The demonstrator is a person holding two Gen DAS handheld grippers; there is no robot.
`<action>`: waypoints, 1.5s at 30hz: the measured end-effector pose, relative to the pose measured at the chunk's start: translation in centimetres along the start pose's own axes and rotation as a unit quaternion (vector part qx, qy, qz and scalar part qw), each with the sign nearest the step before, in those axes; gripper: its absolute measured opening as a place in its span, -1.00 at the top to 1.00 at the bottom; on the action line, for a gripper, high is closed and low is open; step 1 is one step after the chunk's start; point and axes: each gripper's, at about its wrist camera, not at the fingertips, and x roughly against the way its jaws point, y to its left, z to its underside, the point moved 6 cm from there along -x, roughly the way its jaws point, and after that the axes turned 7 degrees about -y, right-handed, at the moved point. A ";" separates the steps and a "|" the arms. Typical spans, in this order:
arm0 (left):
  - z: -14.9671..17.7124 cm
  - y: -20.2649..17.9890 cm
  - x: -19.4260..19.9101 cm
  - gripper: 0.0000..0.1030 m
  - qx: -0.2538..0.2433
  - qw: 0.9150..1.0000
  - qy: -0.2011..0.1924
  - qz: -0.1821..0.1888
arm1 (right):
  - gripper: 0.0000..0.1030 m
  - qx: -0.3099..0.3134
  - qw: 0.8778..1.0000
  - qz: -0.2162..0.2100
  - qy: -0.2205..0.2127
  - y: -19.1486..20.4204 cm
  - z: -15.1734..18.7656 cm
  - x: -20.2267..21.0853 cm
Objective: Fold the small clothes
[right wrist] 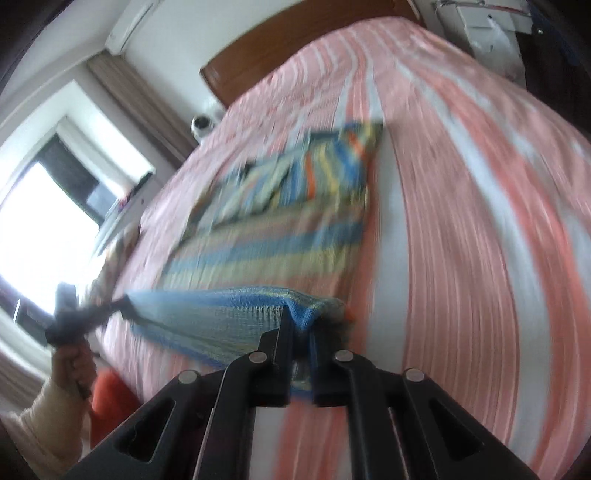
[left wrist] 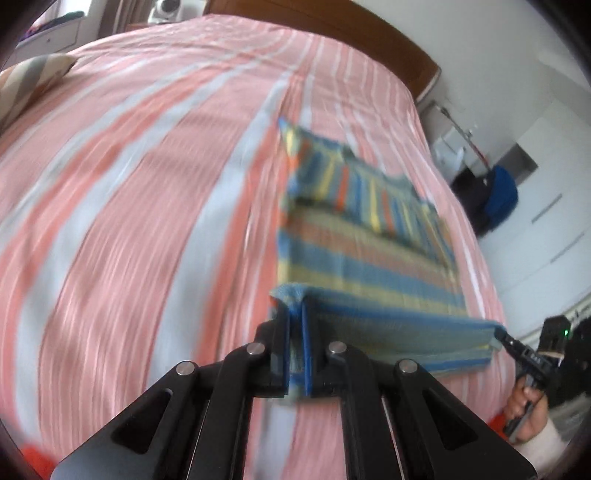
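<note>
Left wrist view: we are clamping our left gripper (left wrist: 295,328) on the near left corner of the striped garment (left wrist: 369,251), blue hem bunched between the closed jaws. We are pinching the other near corner with our right gripper (left wrist: 504,338), right hand (left wrist: 524,410) visible at the frame's right edge. We are holding the near hem stretched between both grippers, lifted off the bed (left wrist: 129,221); the rest is lying flat on the pink and white striped bedspread, sleeves folded in at the far end. Frames are motion-blurred. Farther out we are seeing a striped pillow (left wrist: 33,81) at far left and the wooden headboard (left wrist: 351,26) beyond. Right wrist view is confirming the same: right gripper (right wrist: 301,325) clenched on its corner.
</note>
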 end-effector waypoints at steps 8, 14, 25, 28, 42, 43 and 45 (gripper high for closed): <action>-10.9 -1.8 -10.1 0.94 -0.005 0.999 -0.026 -0.023 | 0.87 0.007 0.999 0.029 -0.044 -1.7 -12.8 -9.6; -16.4 -1.2 -18.0 0.24 -0.014 0.991 -0.052 -0.123 | 0.48 0.005 0.997 0.038 -0.072 -4.4 -20.1 -17.9; -8.8 0.6 -10.8 -0.60 -0.044 0.996 -0.004 -0.073 | 0.21 0.095 0.994 0.045 0.011 -3.2 -14.6 -14.0; -4.7 -0.2 -10.3 -0.59 -0.070 0.994 0.039 -0.070 | 0.21 0.102 0.992 0.040 0.061 -2.0 -10.1 -12.2; -2.6 -1.2 -7.0 -0.46 -0.143 0.980 0.010 -0.135 | 0.55 0.081 0.984 0.093 0.130 -2.9 -7.0 -11.6; -2.7 -1.0 -5.5 -0.64 -0.128 0.983 -0.021 -0.126 | 0.45 0.090 0.984 0.100 0.113 -2.3 -8.1 -10.8; -2.4 -0.3 -3.2 -0.77 -0.110 0.984 -0.074 -0.123 | 0.44 0.114 0.986 0.081 0.086 -0.2 -10.7 -10.0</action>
